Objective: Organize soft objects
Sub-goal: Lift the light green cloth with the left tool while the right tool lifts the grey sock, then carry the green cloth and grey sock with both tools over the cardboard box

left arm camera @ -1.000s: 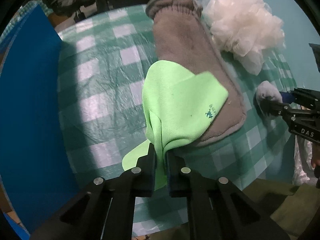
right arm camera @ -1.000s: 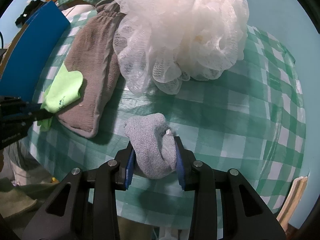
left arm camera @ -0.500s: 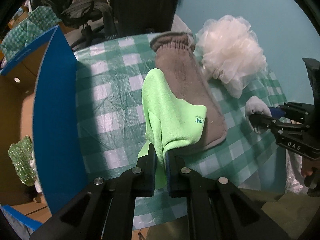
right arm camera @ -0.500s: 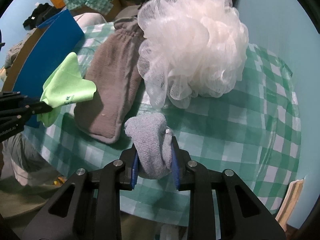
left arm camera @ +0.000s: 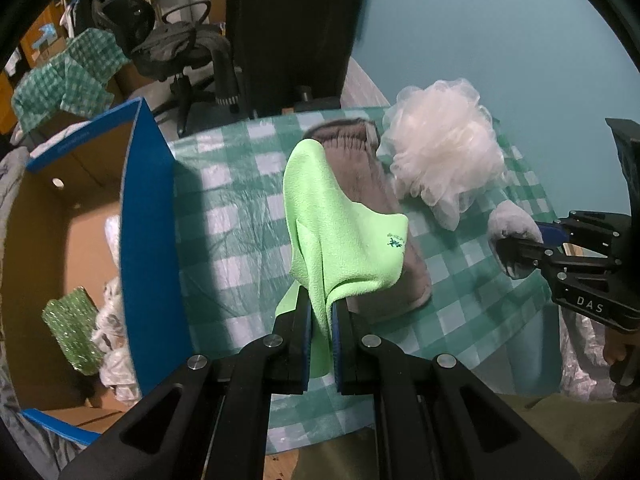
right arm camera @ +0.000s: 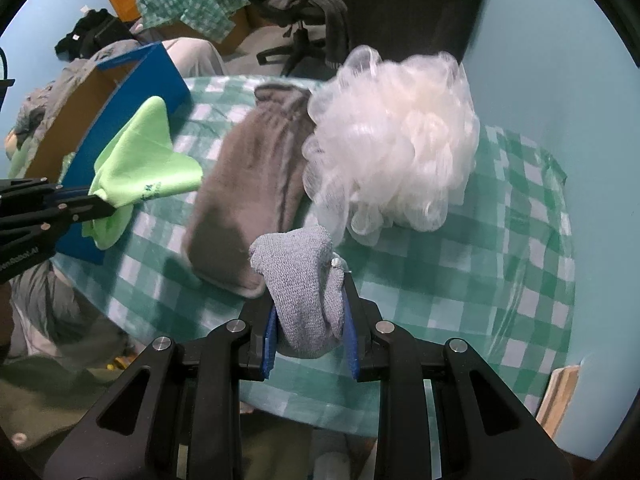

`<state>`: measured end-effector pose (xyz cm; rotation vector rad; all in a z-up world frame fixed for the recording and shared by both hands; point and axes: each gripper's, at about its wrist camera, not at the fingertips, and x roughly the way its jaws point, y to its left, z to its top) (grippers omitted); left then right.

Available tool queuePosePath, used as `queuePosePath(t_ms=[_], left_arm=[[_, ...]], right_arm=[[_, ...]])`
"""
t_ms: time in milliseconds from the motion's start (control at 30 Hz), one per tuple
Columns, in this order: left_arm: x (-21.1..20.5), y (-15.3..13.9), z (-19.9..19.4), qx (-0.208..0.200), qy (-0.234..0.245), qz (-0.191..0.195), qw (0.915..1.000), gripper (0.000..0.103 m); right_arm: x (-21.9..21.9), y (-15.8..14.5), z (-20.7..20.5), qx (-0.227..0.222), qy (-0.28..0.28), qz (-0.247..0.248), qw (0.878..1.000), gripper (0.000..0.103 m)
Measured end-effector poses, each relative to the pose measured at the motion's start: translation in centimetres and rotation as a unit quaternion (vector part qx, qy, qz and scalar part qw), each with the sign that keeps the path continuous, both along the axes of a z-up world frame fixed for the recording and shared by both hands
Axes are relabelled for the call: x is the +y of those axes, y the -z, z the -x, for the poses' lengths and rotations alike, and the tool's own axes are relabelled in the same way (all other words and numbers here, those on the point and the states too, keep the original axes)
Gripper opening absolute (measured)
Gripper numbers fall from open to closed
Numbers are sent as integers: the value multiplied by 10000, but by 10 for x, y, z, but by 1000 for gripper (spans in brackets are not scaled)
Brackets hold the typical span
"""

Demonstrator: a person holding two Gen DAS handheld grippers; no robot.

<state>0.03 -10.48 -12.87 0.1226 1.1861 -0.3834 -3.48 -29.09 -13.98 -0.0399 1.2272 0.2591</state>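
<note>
A small desk [left arm camera: 248,216] carries a green-and-white checked cloth under a wrinkled clear plastic cover. On it lie a long grey-brown mitt [right arm camera: 256,184], stretching from the near edge toward the far edge, and just right of it, touching its far end, a white mesh bath pouf [right arm camera: 396,144].

The left tool [left arm camera: 320,322] is clamped tight on a lime-green cloth [left arm camera: 340,232], which hangs in the air above the near left part of the desk, its free end drooping over the mitt. The right tool [right arm camera: 310,330] grips a bunched blue-grey knitted cloth [right arm camera: 300,276], held clear of the cloth-covered top near the desk's front edge; its jaws closed the last bit onto the bundle a moment ago.

Against the desk's left side stands an open cardboard box with blue outer walls [left arm camera: 148,240]; inside it sit a green sparkly item [left arm camera: 74,330] and some crinkled clear plastic. Beyond the desk, a black office chair [left arm camera: 176,52] stands on the floor, with checked fabric [left arm camera: 60,80] draped over boxes far left. The wall to the right is pale teal [left arm camera: 500,40].
</note>
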Motion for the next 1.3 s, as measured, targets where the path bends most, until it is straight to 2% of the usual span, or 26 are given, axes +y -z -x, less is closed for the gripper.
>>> queuePosePath(t_ms=[633, 1033, 1300], left_arm=[[26, -40, -1, -378, -362, 187, 9985, 9], [64, -50, -4, -476, -853, 236, 9949, 9], [98, -52, -5, -518, -1173, 199, 9915, 9]], right_arm=[[37, -52, -25, -430, -316, -215, 9983, 26], [76, -66, -45, -574, -713, -311, 9953, 26], [116, -70, -60, -633, -1138, -412, 9906, 26]])
